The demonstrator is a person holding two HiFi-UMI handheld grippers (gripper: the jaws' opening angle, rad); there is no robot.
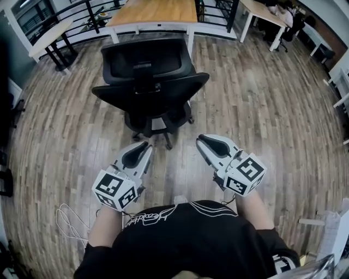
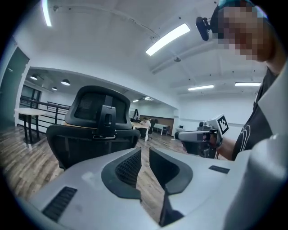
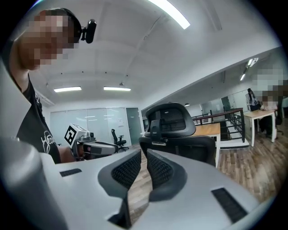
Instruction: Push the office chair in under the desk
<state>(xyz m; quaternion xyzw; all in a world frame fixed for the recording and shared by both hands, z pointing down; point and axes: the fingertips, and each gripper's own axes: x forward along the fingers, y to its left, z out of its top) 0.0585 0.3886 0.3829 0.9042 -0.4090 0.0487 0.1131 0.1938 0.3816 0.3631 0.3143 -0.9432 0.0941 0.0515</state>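
A black office chair (image 1: 147, 82) stands on the wood floor with its back toward me and its seat facing a wooden desk (image 1: 155, 11) with white legs. The chair stands clear of the desk edge. My left gripper (image 1: 147, 144) and right gripper (image 1: 200, 138) are held side by side just short of the chair's base, touching nothing. In the left gripper view the jaws (image 2: 145, 150) stand almost together with only a thin slit between them, and the chair back (image 2: 94, 121) rises ahead. In the right gripper view the jaws (image 3: 144, 152) are shut and empty, with the chair (image 3: 175, 130) beyond.
A black railing (image 1: 82, 11) runs behind the desk. A pale side table (image 1: 49, 35) stands at the far left and another white-legged desk (image 1: 262, 11) at the far right, with people seated near it. A thin cable (image 1: 68, 220) lies looped on the floor by my left arm.
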